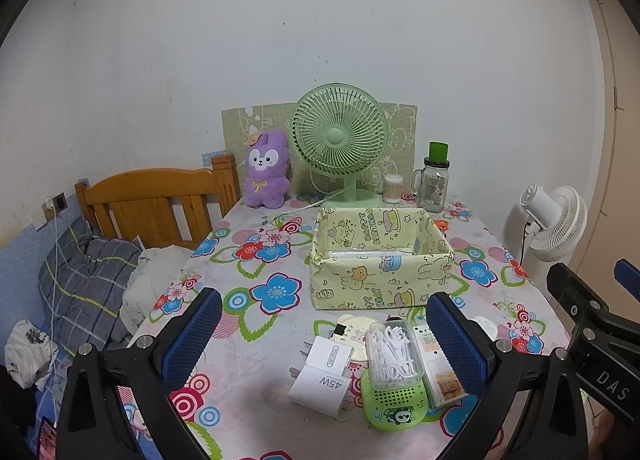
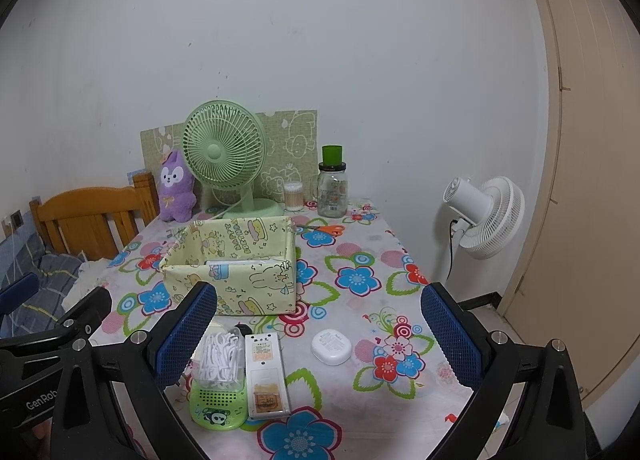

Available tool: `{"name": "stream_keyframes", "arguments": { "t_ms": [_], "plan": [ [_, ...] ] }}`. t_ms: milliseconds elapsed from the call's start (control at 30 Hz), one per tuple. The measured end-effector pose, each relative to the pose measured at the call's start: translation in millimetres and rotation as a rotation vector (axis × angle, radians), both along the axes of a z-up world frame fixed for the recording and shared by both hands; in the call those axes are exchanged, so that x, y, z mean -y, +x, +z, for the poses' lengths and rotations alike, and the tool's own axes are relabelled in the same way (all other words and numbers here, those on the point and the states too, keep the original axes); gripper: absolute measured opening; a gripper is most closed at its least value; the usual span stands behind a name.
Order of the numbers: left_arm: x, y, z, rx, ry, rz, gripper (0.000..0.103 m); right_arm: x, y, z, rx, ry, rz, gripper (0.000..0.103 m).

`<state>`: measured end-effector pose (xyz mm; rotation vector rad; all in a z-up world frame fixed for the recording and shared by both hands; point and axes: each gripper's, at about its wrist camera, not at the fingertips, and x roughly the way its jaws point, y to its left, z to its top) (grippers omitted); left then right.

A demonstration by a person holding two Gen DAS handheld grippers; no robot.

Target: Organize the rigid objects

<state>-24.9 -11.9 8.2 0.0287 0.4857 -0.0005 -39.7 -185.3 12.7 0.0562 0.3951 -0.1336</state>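
While both tools, left [image 1: 324, 334] and right [image 2: 320, 326], hover spread and empty, small items [image 1: 376, 364] lie before the yellow box [image 1: 380, 260].

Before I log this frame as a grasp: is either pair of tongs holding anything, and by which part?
Nothing is held. The left tongs and right tongs are both open above the table.

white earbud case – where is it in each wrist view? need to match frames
Left wrist: the white earbud case is only a sliver, lower right, mostly hidden behind the left gripper's right finger.
Right wrist: fully visible, lower centre, alone on the tablecloth between the right gripper's fingers, right of the remote.
Shared landmark: the yellow box, behind the case in both views.
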Motion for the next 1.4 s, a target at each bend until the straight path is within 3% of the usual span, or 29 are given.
{"name": "stream_keyframes", "arguments": {
  "t_ms": [733,1400],
  "plan": [
    [-2,4,-3,-0.013,-0.01,-0.005,0.103,-1,3,1,0.002,-0.003,0.005,0.103],
    [-8,26,-41,-0.079,-0.007,-0.01,0.103,-4,28,-24,-0.042,0.0,0.038,0.103]
  ]
}}
